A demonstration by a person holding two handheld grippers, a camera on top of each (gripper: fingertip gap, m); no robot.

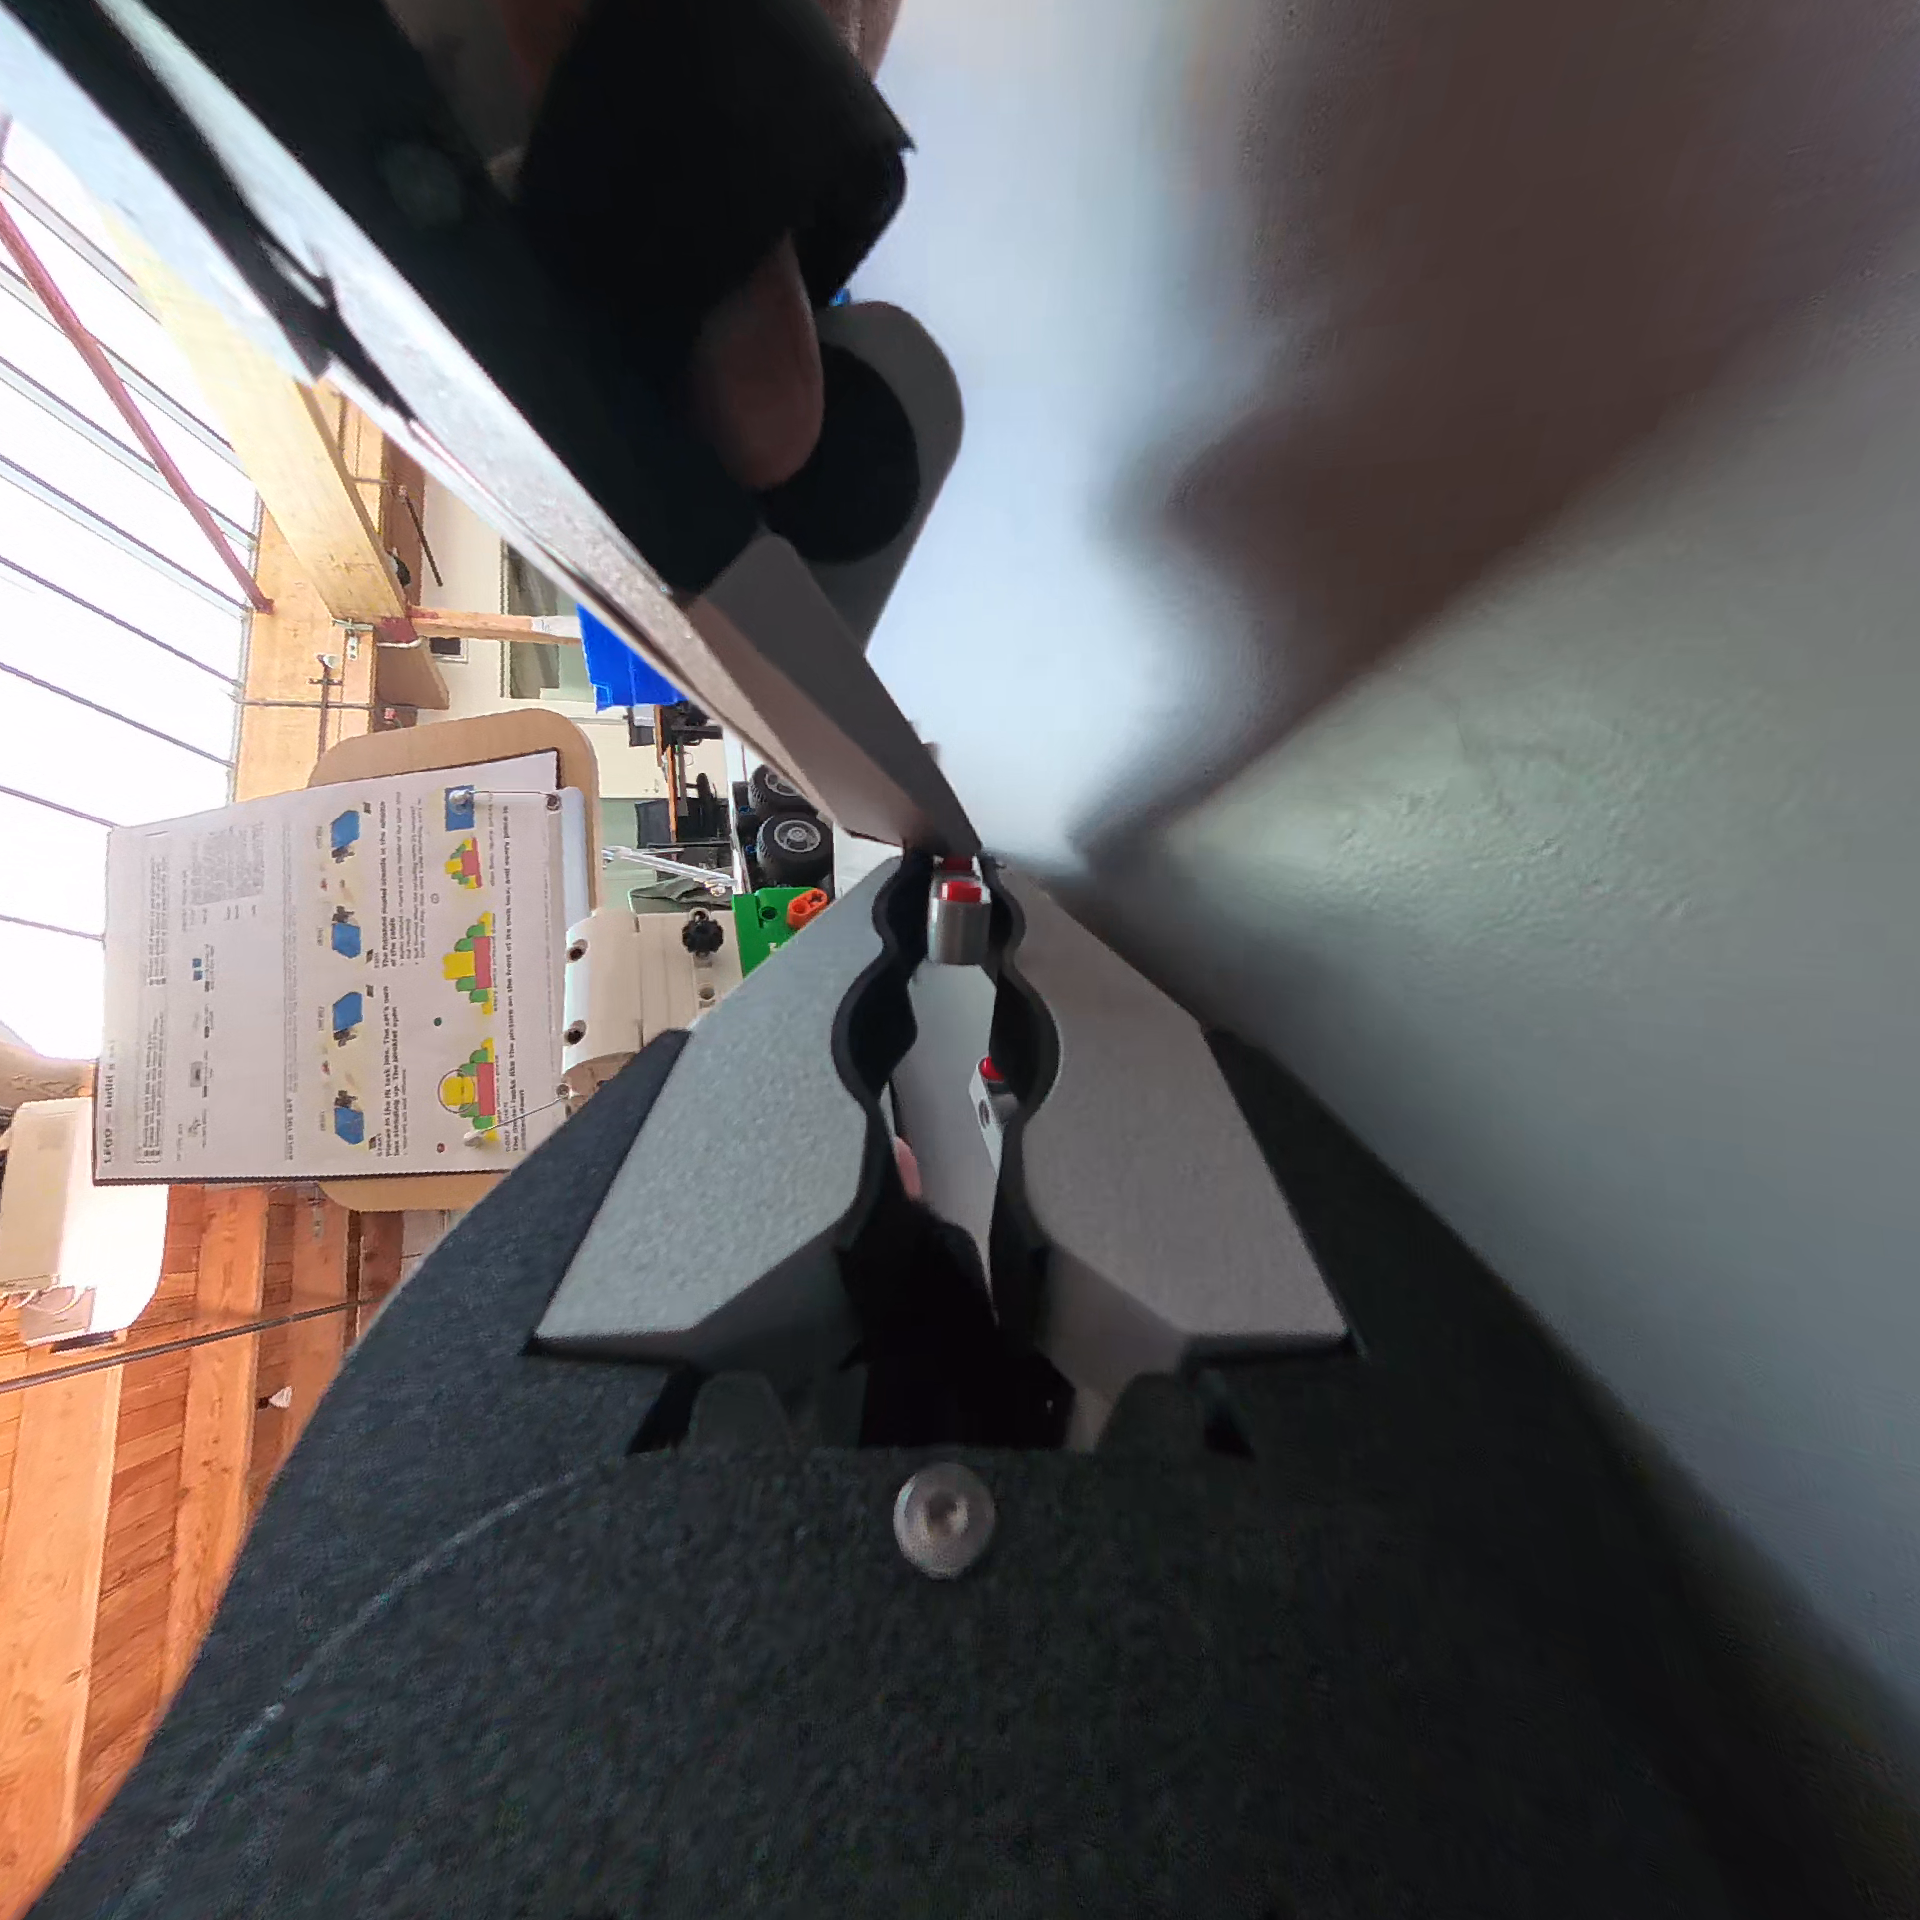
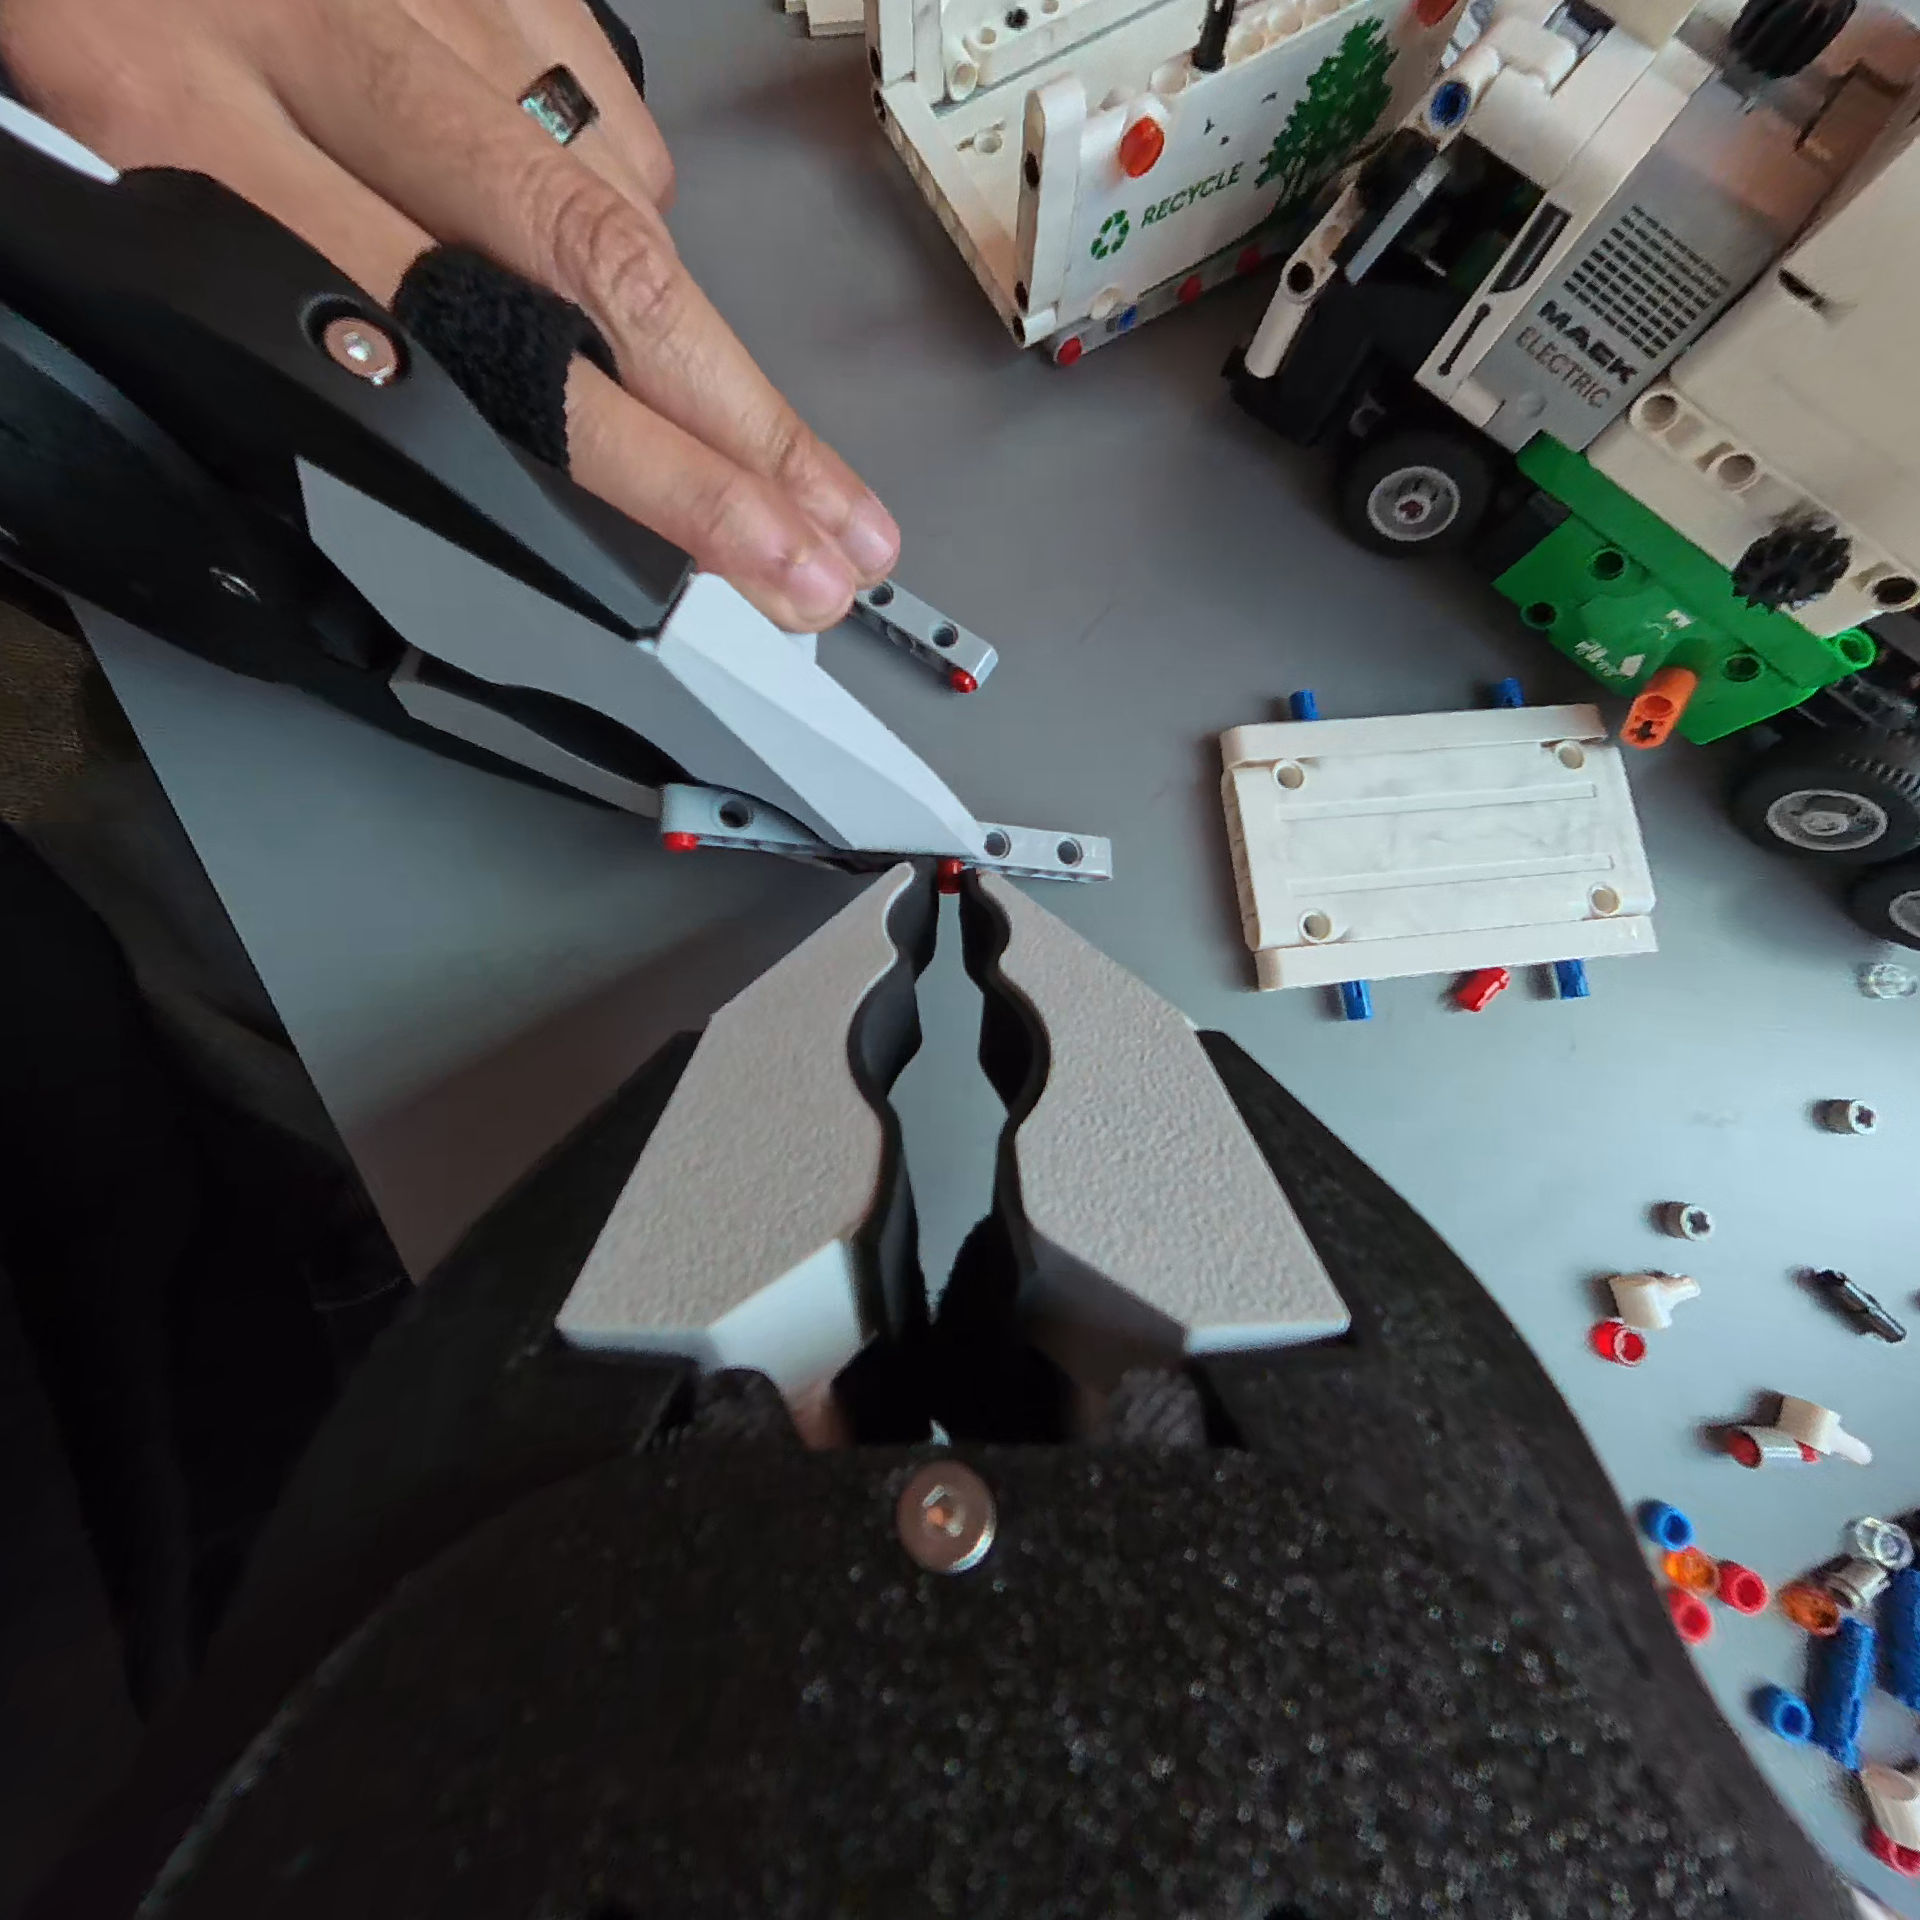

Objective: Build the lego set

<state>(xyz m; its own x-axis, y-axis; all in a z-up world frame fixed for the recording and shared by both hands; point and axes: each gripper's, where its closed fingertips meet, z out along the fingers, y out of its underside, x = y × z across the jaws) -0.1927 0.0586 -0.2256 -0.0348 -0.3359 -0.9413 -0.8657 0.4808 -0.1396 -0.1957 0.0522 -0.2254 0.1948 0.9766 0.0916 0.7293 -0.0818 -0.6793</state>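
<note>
Item: grey beam [image 2: 1039, 850], red pin [image 2: 948, 875] at its edge, held just above the counter [image 2: 1091, 540]. Light, stiff, slick plastic, I judge; grip the beam's flat sides, the pin by its barrel.

Left tool [image 2: 961, 831]: clamped on beam, laid nearly flat, my hand [image 2: 582, 270] along it.

Right tool [image 2: 948, 883]: tips pinched on pin, pointing at the beam's side.

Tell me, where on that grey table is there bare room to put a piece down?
Bare table lies between the white panel, the hand and the white truck. Another bare strip runs below the panel. The lower right is crowded with loose small pieces.
</note>
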